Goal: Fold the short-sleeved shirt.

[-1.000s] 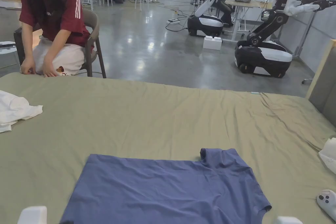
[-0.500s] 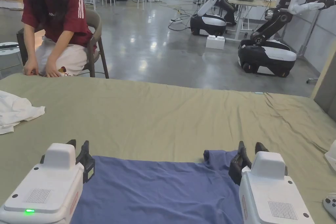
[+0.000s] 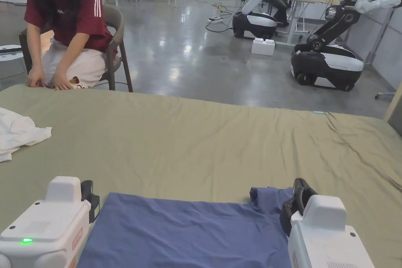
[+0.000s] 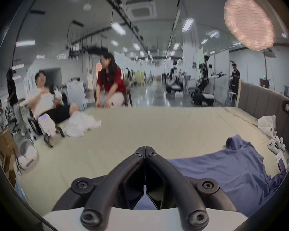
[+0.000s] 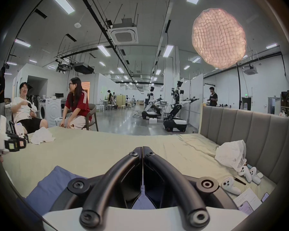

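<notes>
We've got both claws clenched right now. In its own view the left gripper (image 4: 145, 148) has its black jaws pressed tip to tip with nothing visible between them, hovering at the left edge of the blue short-sleeved cotton shirt (image 3: 188, 233). The right gripper (image 5: 142, 148) looks the same, tips together, with blue fabric showing under its body but nothing at the tips.

The shirt lies spread flat on the olive-green bedsheet (image 3: 204, 139), one sleeve bunched at the far right corner. We'd guess the grippers flank it to take both sides evenly for a fold.

Further out, a crumpled white garment (image 3: 17, 133) lies at the left, well clear.
</notes>
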